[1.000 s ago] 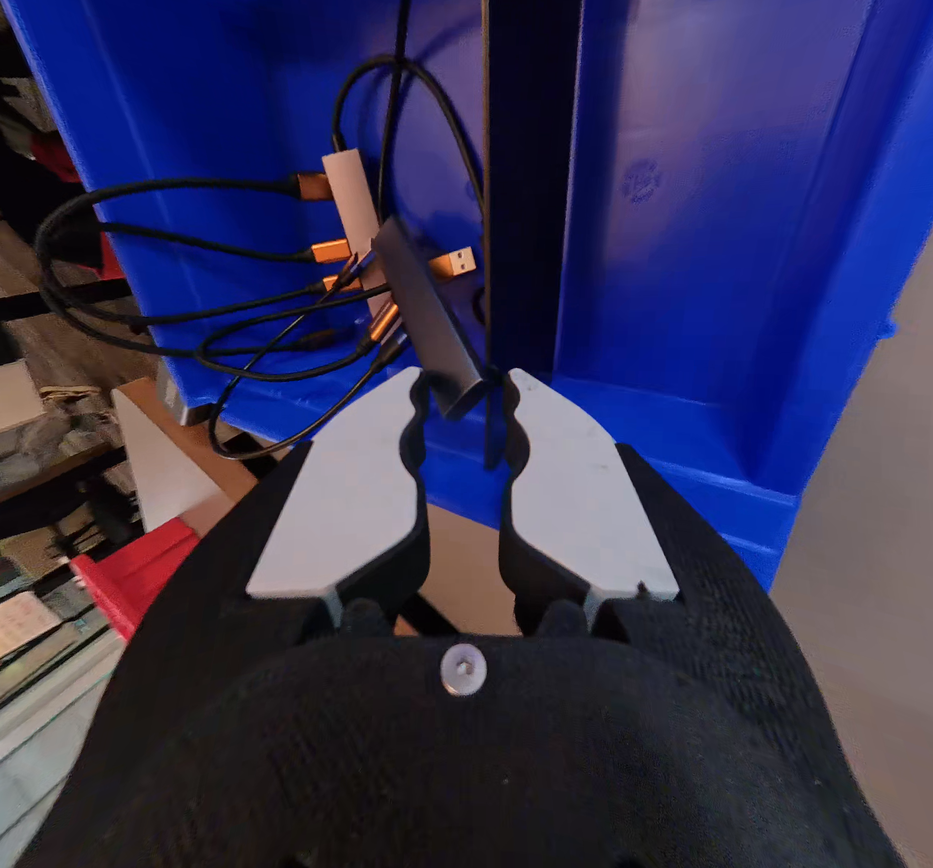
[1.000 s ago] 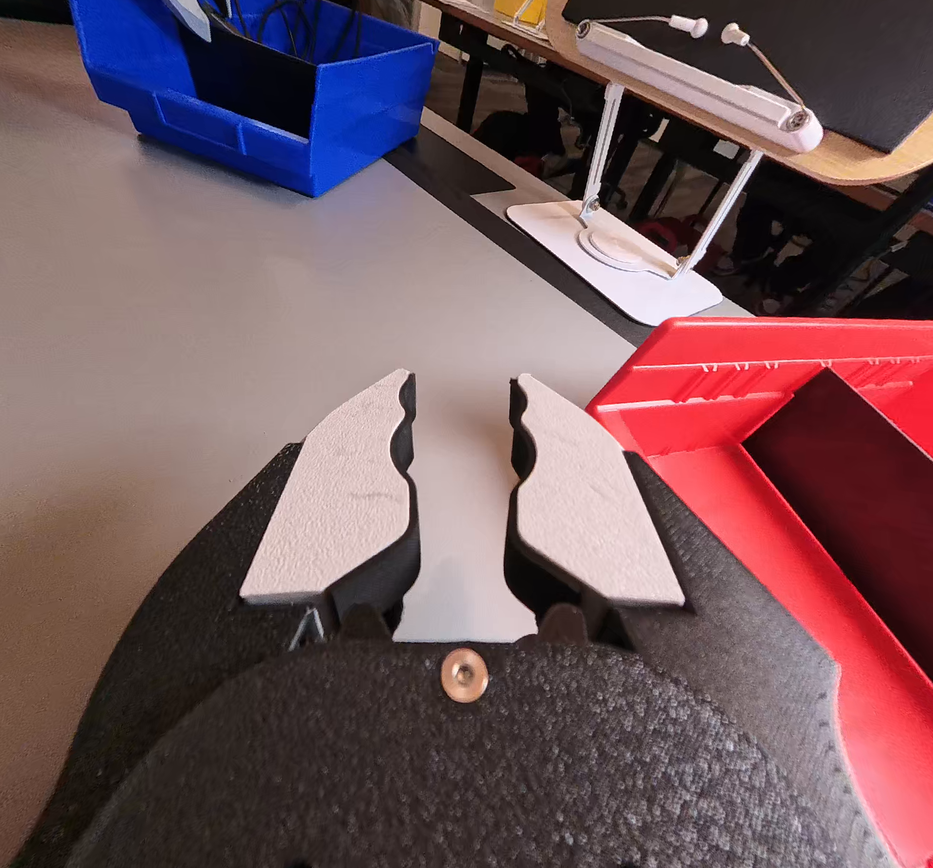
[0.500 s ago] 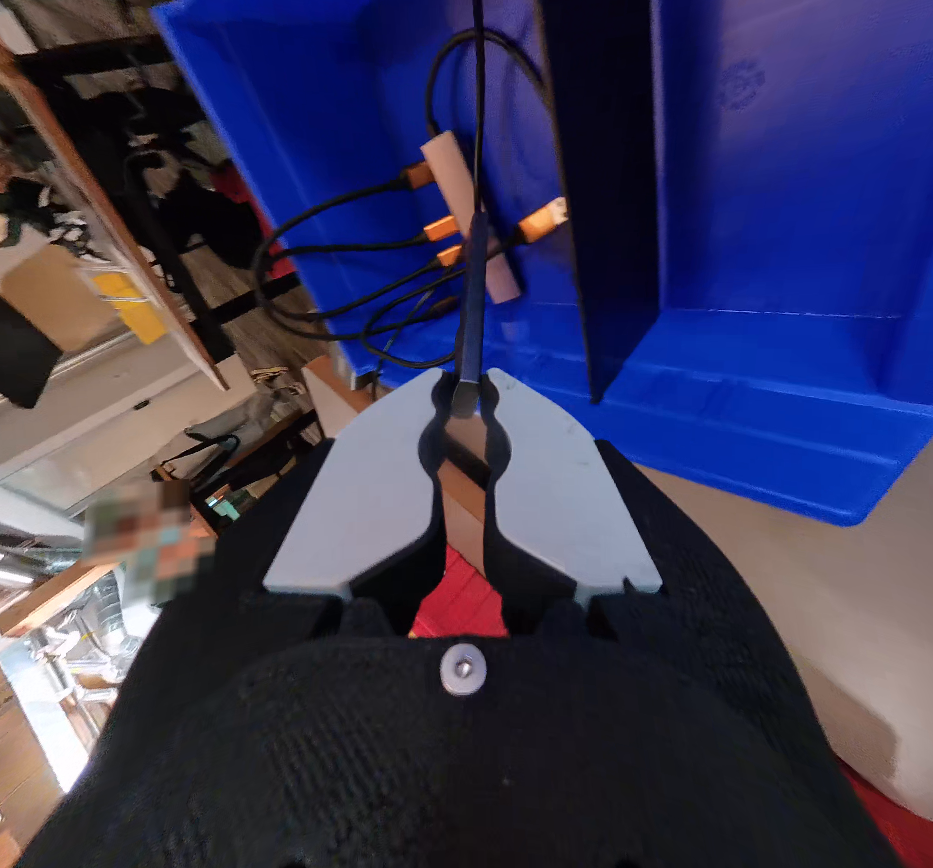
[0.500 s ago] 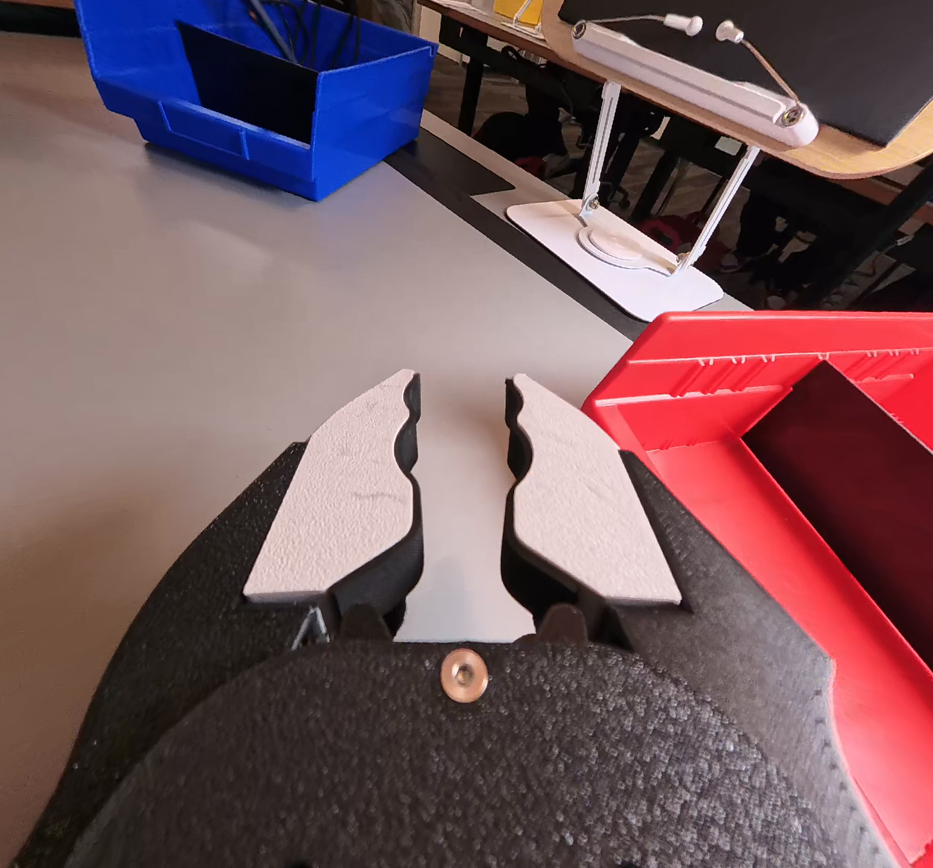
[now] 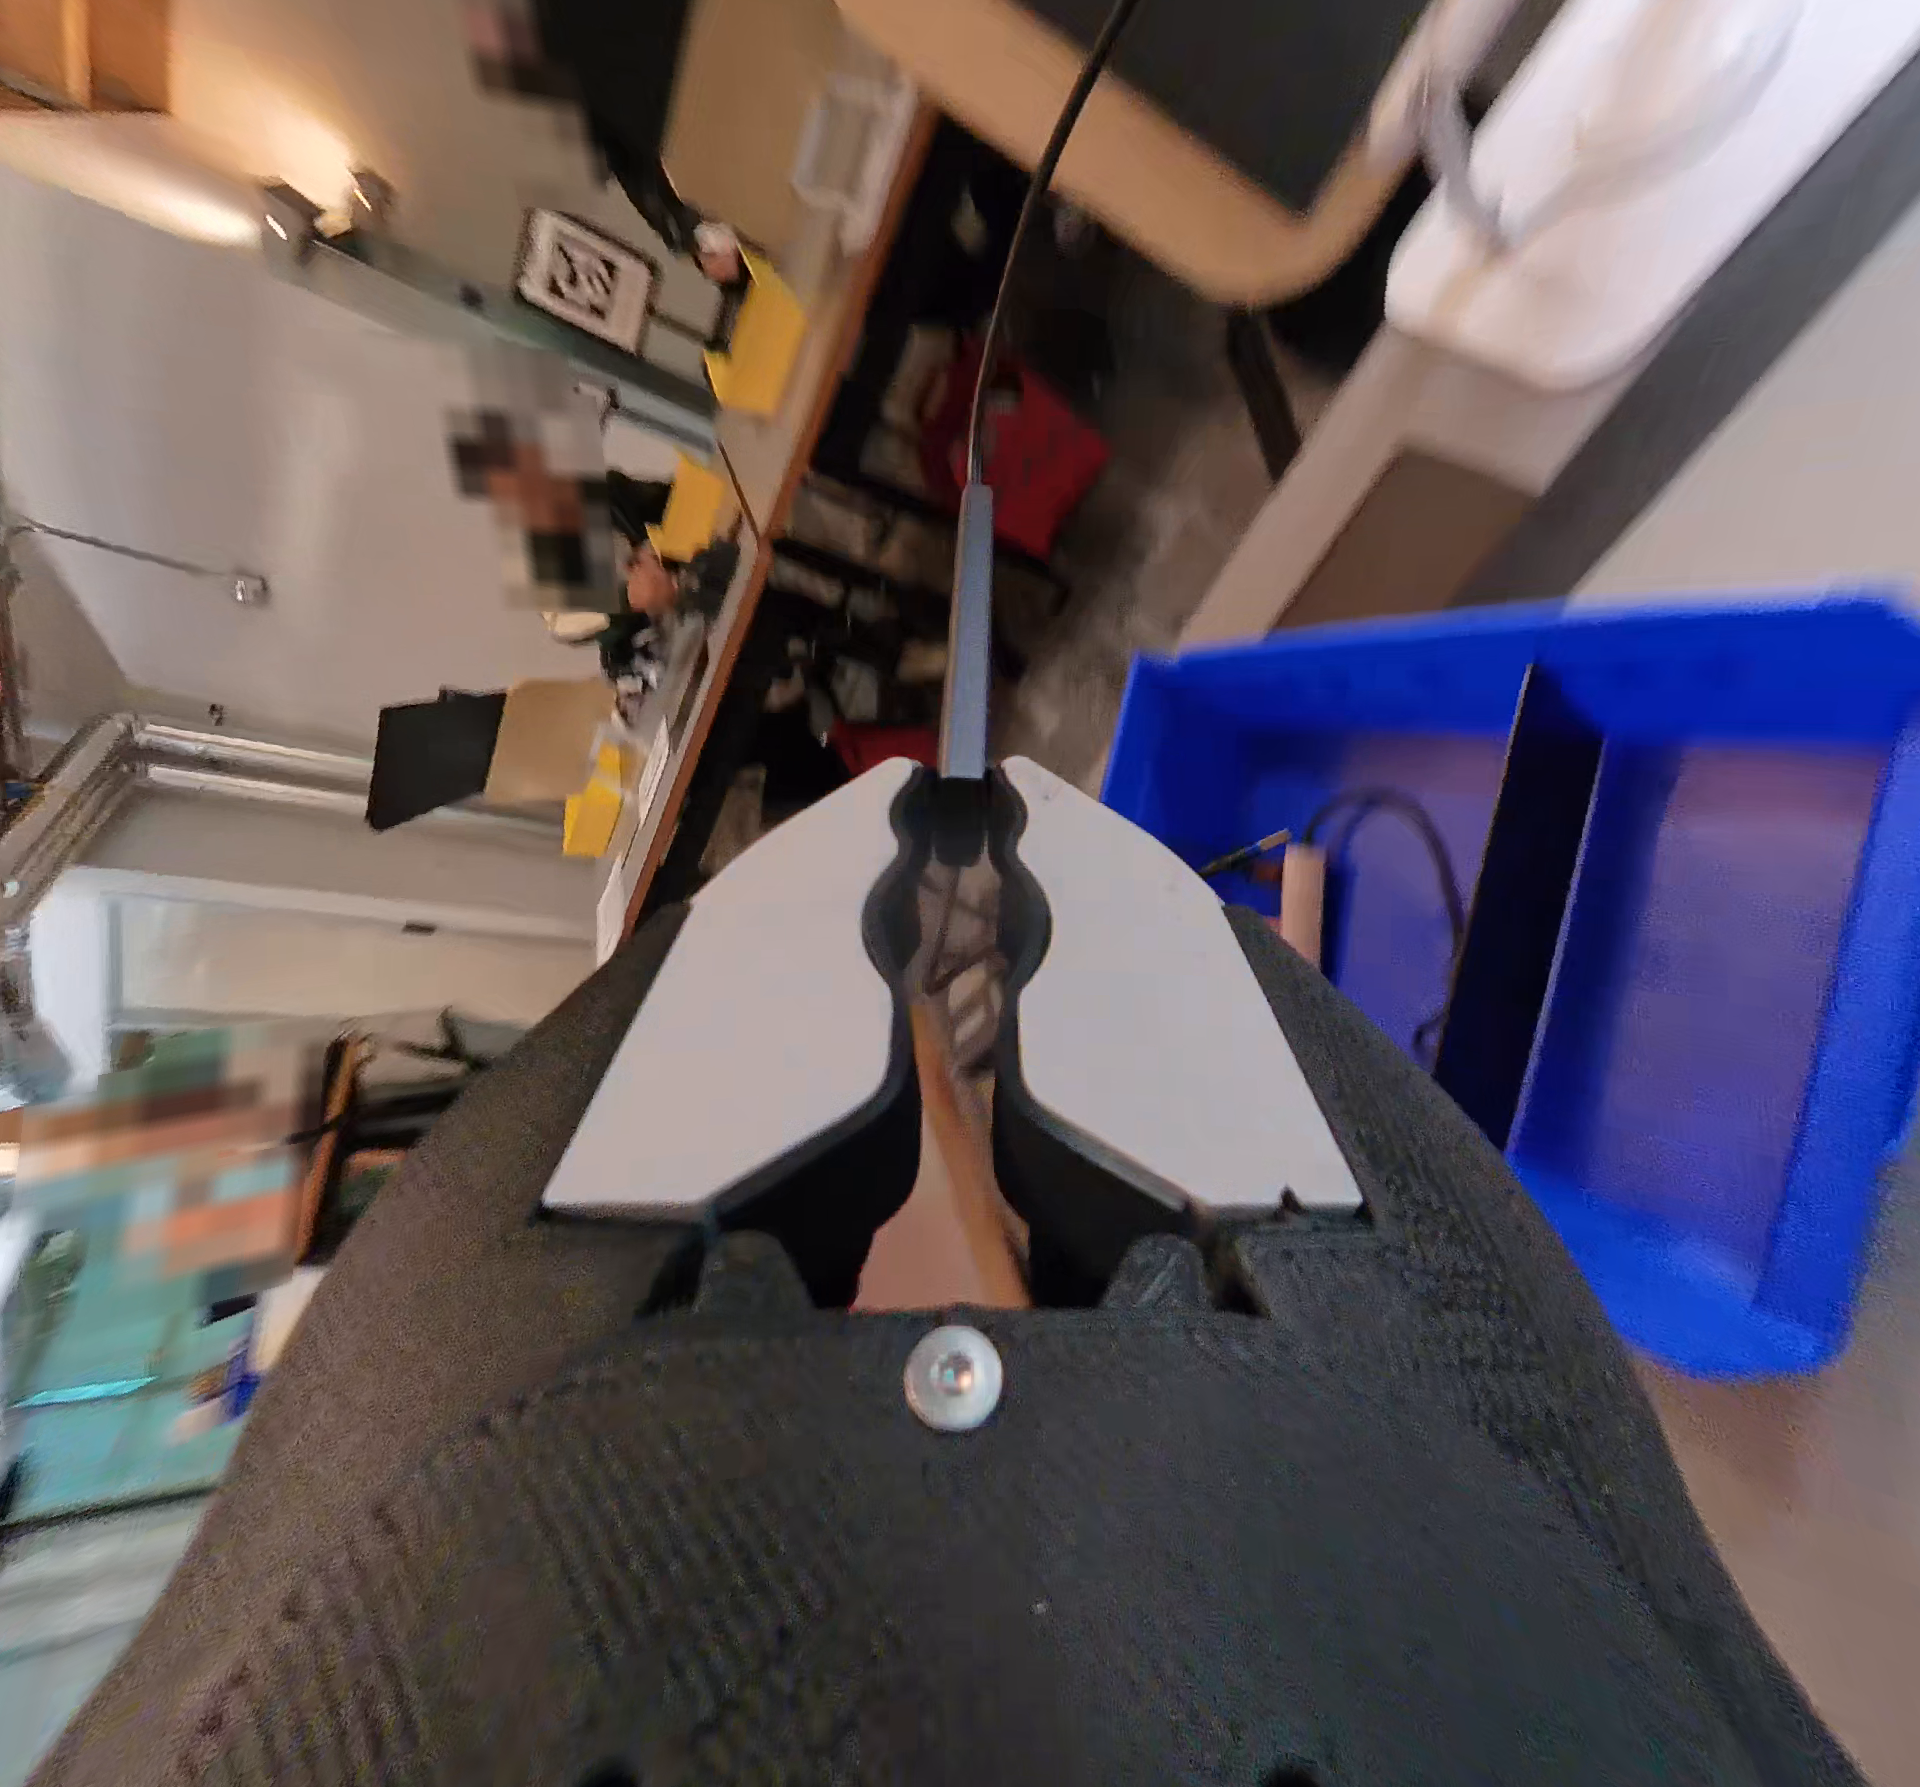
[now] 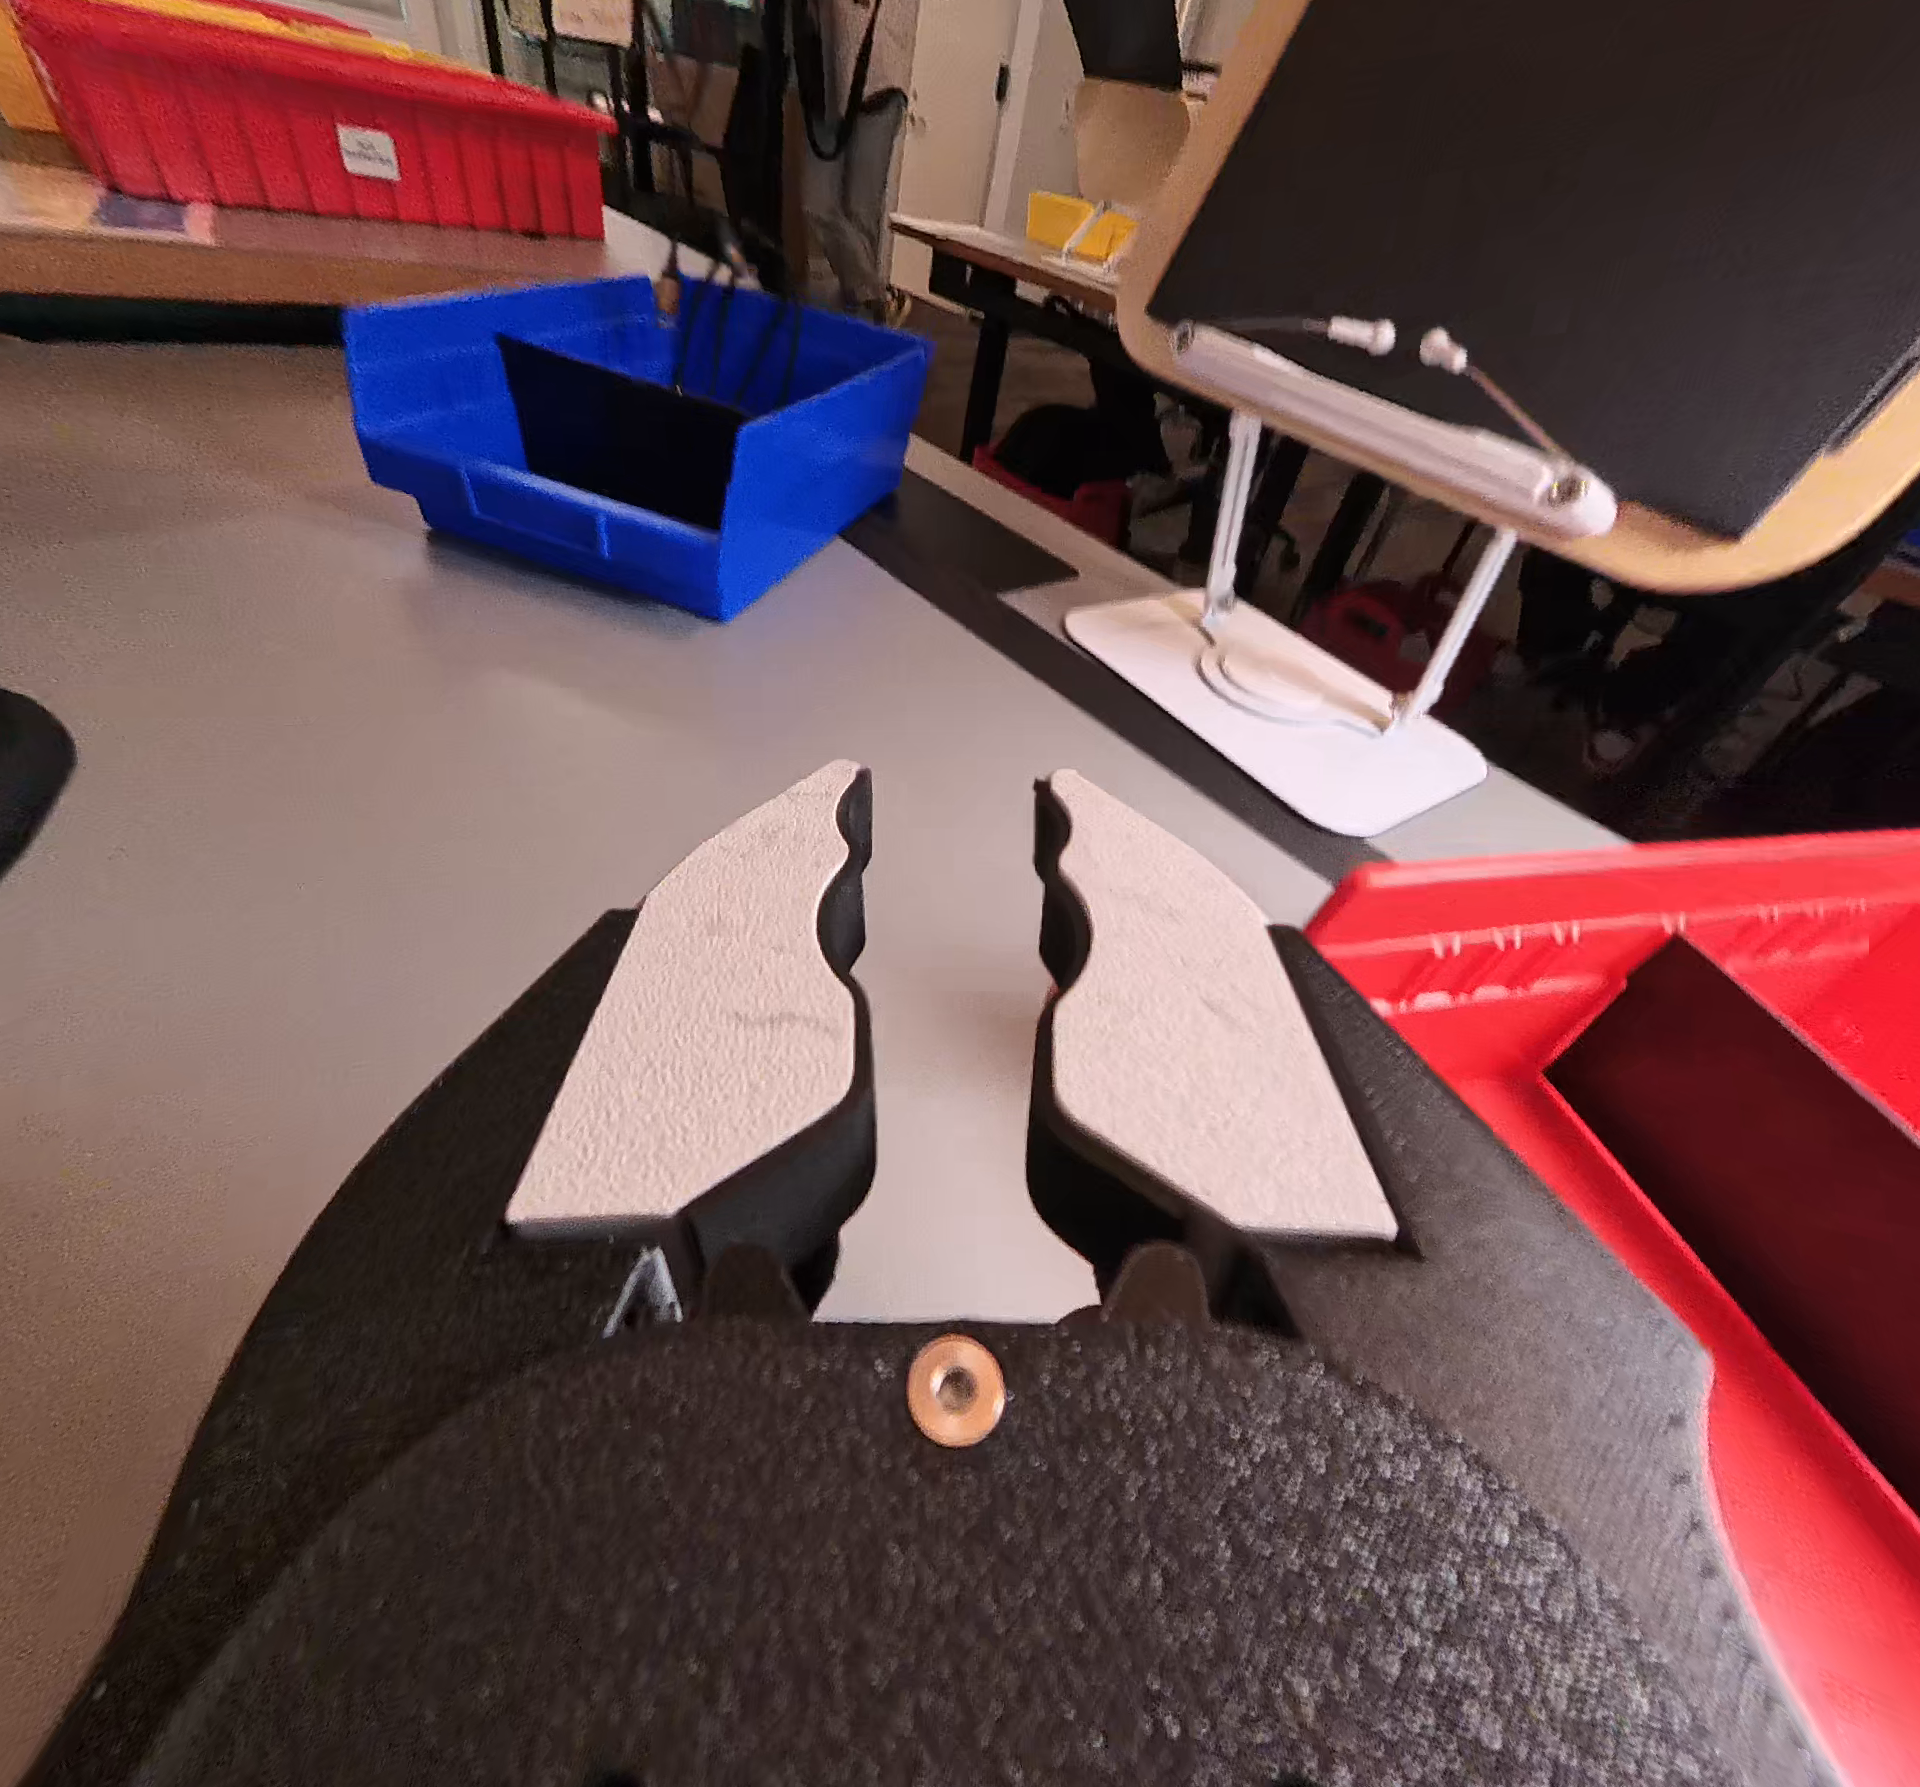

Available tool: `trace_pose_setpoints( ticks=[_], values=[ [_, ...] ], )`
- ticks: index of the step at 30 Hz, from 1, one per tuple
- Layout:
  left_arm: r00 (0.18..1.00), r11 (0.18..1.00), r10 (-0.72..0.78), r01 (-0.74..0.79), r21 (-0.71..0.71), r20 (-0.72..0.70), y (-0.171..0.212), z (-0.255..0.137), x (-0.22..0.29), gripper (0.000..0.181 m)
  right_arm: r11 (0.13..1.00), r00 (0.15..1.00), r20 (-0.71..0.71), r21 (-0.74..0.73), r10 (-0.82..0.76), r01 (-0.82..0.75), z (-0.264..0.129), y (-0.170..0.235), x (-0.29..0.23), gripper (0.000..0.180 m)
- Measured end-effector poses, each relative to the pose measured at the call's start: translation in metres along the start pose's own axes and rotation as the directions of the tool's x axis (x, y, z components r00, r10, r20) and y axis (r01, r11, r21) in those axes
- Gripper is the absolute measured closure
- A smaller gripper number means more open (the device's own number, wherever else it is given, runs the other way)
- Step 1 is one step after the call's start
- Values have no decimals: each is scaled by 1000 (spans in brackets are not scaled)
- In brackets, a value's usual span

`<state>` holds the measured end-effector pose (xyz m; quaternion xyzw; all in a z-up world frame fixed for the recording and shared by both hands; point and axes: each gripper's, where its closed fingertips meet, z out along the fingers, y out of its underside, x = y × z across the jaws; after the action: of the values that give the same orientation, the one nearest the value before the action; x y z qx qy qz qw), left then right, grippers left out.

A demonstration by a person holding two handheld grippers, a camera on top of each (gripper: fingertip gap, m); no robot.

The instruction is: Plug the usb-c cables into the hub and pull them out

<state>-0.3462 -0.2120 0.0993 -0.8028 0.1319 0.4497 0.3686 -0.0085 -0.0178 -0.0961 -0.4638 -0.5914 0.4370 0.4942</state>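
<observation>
The left gripper (image 5: pixel 961 781) pinches the end of a slim grey hub (image 5: pixel 968 636), its black cable (image 5: pixel 1049 137) trailing upward. A blue bin (image 5: pixel 1714 1207) sits to the right with another hub (image 5: pixel 1301 896) inside.

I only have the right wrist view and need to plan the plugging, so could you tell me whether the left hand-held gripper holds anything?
Observer: Yes, the left hand-held gripper is shut on one end of a slim grey hub.
Operator: Thank you. Is a cable attached to it?
Observer: A black cable runs from its far end out of the top of the picture.
Operator: What lies inside the blue bin?
Observer: A pale second hub lies inside the blue bin.
</observation>
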Motion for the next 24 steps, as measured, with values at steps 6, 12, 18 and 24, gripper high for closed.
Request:
trace_pose_setpoints(
  ticks=[6, 12, 18, 24],
  values=[
    [946, 826, -272, 322, 462, -174, -104, -61, 2, 170, 980, 998, 57, 198, -11, -1, 8, -96, -9, 151],
    [762, 410, -263, 643, 647, -591, -189, -111, 55, 170, 907, 991, 136, 415, 10, -66, -4, -197, 1, 148],
    [483, 97, -46, 874, 477, -875, -232, -129, 141, 170, 904, 986, 159, 427, -57, -16, -20, -197, 6, 142],
    [279, 118, 81, 951, 287, -957, -251, -114, 200, 170, 916, 934, 326, 400, -144, 1, -33, -182, -14, 166]
  ],
)
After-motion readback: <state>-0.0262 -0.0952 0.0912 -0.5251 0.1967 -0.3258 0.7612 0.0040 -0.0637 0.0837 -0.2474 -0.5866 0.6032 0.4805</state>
